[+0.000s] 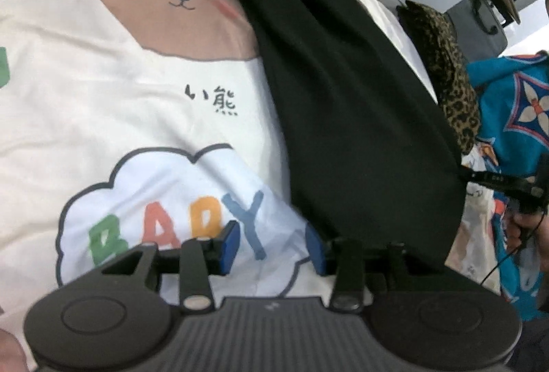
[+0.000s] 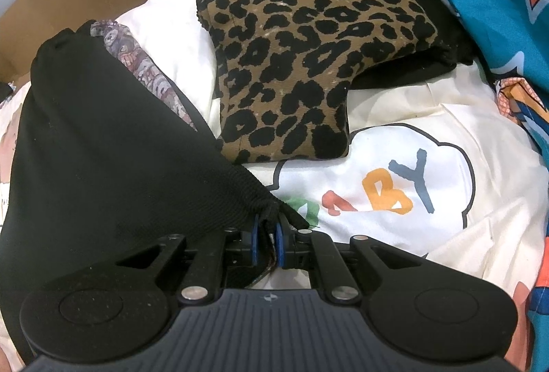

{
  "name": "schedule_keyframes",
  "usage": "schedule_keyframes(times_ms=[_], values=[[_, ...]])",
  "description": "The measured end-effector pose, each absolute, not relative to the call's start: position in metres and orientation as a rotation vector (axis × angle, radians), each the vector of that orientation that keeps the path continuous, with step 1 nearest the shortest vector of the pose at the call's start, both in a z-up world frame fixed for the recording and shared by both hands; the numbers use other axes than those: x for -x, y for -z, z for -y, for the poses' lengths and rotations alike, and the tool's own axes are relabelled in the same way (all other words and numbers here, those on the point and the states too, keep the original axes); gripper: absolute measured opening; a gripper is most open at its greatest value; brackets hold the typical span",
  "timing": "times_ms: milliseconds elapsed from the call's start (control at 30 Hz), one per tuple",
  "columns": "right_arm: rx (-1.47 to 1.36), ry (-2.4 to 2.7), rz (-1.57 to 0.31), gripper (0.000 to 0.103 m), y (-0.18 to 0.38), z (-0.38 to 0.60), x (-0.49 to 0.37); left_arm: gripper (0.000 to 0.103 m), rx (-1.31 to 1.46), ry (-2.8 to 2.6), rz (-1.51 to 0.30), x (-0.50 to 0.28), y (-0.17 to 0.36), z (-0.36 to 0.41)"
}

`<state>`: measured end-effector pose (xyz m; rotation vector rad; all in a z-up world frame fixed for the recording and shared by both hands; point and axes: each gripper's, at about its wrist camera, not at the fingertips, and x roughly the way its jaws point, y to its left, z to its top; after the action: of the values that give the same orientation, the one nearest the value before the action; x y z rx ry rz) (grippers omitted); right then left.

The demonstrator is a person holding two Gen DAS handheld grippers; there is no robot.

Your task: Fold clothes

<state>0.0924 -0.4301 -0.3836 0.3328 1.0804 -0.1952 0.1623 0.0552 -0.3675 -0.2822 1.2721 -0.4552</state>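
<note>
Item 1: black garment [image 1: 343,97], ribbed knit at its edge, laid in a long folded band on a cream bedsheet [image 1: 85,97]. In the left wrist view it runs from 12 o'clock down to 5 o'clock; in the right wrist view it fills the 9 o'clock side, a patterned lining showing at its upper edge.

Item 2: right gripper [image 2: 267,243], jaws narrow, pinching the garment's ribbed corner between blue pads.

Item 3: left gripper [image 1: 272,250], jaws set moderately apart over the sheet, nothing between them; the garment's edge lies just beside its 3 o'clock finger.

Item 4: leopard-print garment [image 2: 308,46], folded, at 12 o'clock in the right wrist view, just beside the black one.

Item 5: teal printed fabric [image 2: 497,12], at 2 o'clock.

Step in hand, as judged: mid-fold of the black garment, 1 corner held, the other hand free. The next move likely calls for the left gripper to take a second corner or edge so both can carry the fold over evenly.

Writing: "BABY" in coloured letters inside a cloud outline on the sheet; under a bear face, the characters "い熊". No brand label is readable.
</note>
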Motion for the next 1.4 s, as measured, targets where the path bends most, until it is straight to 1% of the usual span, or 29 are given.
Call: schedule_keyframes(times_ms=[67, 167, 433, 500, 533, 567, 633, 767, 933, 1000, 1133, 1233, 1267, 1300, 1333, 1400], values=[[-0.325, 0.194, -1.081, 0.014, 0.383, 0.429, -0.093, 0.051, 0.267, 0.485, -1.257, -0.162, 0.370, -0.052], [-0.325, 0.194, -1.080, 0.014, 0.383, 0.429, -0.092, 0.054, 0.248, 0.511, -1.250, -0.166, 0.372, -0.044], [-0.319, 0.195, -1.079, 0.014, 0.384, 0.428, -0.093, 0.056, 0.340, 0.545, -1.180, -0.177, 0.375, -0.033], [-0.320, 0.196, -1.077, 0.014, 0.384, 0.429, -0.093, 0.053, 0.283, 0.554, -1.164, -0.173, 0.380, -0.028], [-0.320, 0.196, -1.076, 0.014, 0.384, 0.429, -0.093, 0.049, 0.265, 0.558, -1.156, -0.172, 0.380, -0.027], [-0.321, 0.196, -1.076, 0.014, 0.385, 0.429, -0.093, 0.034, 0.268, 0.559, -1.154, -0.171, 0.379, -0.030], [-0.325, 0.194, -1.074, 0.014, 0.385, 0.431, -0.093, 0.010, 0.293, 0.556, -1.164, -0.173, 0.379, -0.029], [-0.329, 0.193, -1.073, 0.014, 0.386, 0.432, -0.093, 0.006, 0.297, 0.515, -1.152, -0.167, 0.374, -0.048], [-0.334, 0.195, -1.071, 0.014, 0.385, 0.432, -0.092, 0.005, 0.322, 0.484, -1.156, -0.160, 0.369, -0.064], [-0.334, 0.196, -1.072, 0.014, 0.385, 0.432, -0.092, 0.000, 0.311, 0.474, -1.164, -0.158, 0.367, -0.067], [-0.322, 0.207, -1.071, 0.014, 0.378, 0.430, -0.092, 0.000, 0.350, 0.445, -1.155, -0.158, 0.358, -0.084], [-0.313, 0.217, -1.063, 0.015, 0.372, 0.430, -0.091, 0.007, 0.397, 0.426, -1.130, -0.162, 0.355, -0.088], [-0.304, 0.223, -1.058, 0.017, 0.369, 0.431, -0.091, 0.011, 0.406, 0.423, -1.124, -0.163, 0.355, -0.087], [-0.296, 0.230, -1.053, 0.020, 0.367, 0.432, -0.090, 0.013, 0.412, 0.421, -1.119, -0.165, 0.356, -0.086], [-0.288, 0.238, -1.048, 0.022, 0.364, 0.433, -0.090, 0.014, 0.410, 0.426, -1.117, -0.167, 0.357, -0.081], [-0.273, 0.250, -1.037, 0.023, 0.360, 0.435, -0.088, 0.014, 0.402, 0.451, -1.114, -0.170, 0.360, -0.073]])
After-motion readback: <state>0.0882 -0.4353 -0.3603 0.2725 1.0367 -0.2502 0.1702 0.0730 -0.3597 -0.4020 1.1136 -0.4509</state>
